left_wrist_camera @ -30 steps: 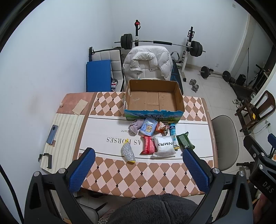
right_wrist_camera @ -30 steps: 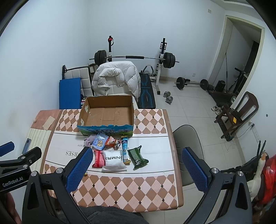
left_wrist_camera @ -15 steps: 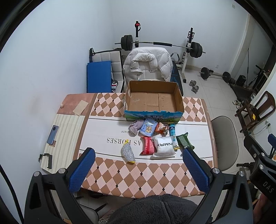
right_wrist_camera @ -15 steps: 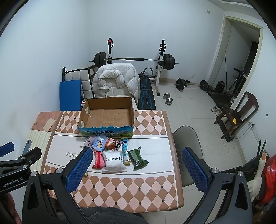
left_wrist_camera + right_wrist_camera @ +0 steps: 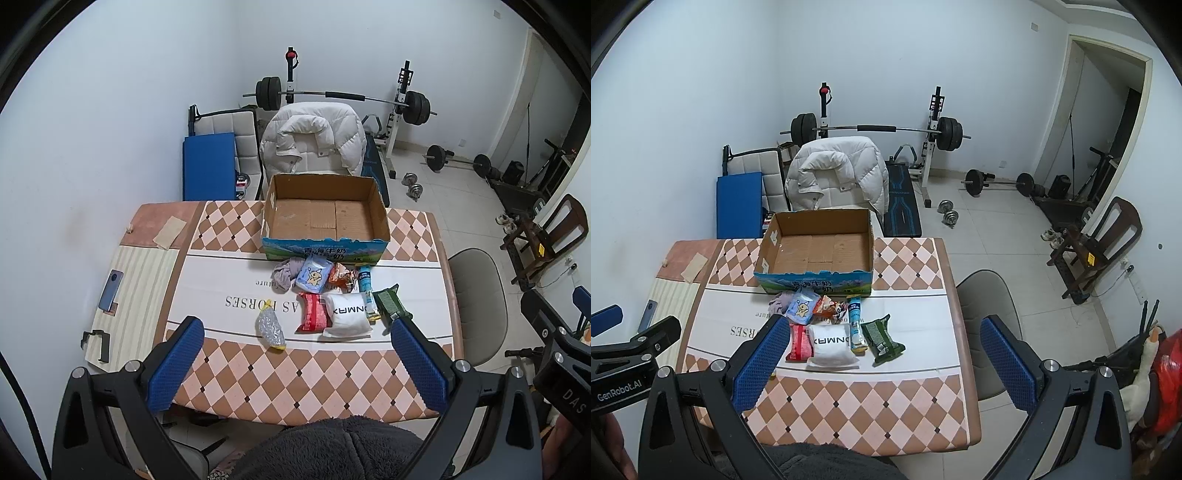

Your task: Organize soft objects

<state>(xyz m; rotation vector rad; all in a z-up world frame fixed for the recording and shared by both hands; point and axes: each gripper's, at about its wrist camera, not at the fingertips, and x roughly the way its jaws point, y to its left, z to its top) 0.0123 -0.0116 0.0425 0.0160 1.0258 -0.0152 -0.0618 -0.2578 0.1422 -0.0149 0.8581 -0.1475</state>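
Observation:
An open, empty cardboard box point(image 5: 325, 218) stands at the table's far side; it also shows in the right wrist view point(image 5: 816, 247). In front of it lies a cluster of soft items: a grey cloth point(image 5: 286, 273), a light blue packet point(image 5: 314, 275), an orange packet point(image 5: 341, 275), a blue tube point(image 5: 366, 284), a red packet point(image 5: 312, 312), a white pouch point(image 5: 347, 314), a green packet point(image 5: 391, 302) and a clear bubble bag point(image 5: 269, 328). My left gripper point(image 5: 295, 365) is open and empty, high above the table's near edge. My right gripper point(image 5: 882, 362) is open and empty, likewise above it.
A phone point(image 5: 110, 290) and a black clip point(image 5: 95, 345) lie on the striped mat at the table's left. A grey chair point(image 5: 476, 291) stands at the table's right. A chair with a white jacket point(image 5: 314, 144) and a weight bench stand behind the table.
Both grippers have shifted very slightly; the table sits a touch lower in the right wrist view. Nothing on the table has moved.

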